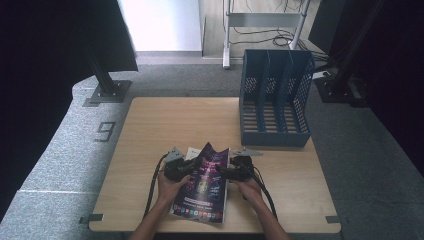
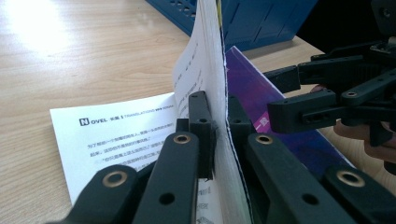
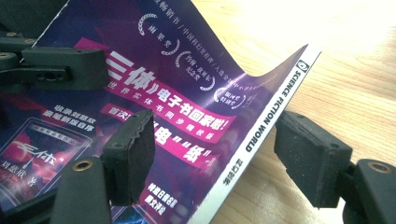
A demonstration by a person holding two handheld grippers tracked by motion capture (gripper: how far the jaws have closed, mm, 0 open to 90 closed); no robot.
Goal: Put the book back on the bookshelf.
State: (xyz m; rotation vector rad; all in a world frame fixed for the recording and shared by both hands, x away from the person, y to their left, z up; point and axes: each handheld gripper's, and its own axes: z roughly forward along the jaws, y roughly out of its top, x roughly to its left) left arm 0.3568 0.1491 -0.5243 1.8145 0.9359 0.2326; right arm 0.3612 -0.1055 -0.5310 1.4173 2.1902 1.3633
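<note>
Left gripper (image 2: 215, 121) clamped tight on the left-hand edge of a thin glossy purple magazine (image 1: 202, 185), black jaws pinching the lifted cover and pages so the paper stands up and curls. Right gripper (image 3: 219, 154) spread wide astride the magazine's white spine, rough black pads clear of the paper on both sides. Cover deep purple with pink banners, white Chinese lettering and small laurel emblems; spine printed "SCIENCE FICTION WORLD". Beneath the raised leaves, a flat white inner page (image 2: 121, 135) headed "NOVEL" with "TRANSLATIONS" beside it, then lines of small Chinese text. Magazine lying close to the near edge of the pale wood-grain table (image 1: 165, 120), about midway along it. Blue plastic file rack (image 1: 275, 95) with perforated walls and three upright slots standing at the far right corner, well apart.
</note>
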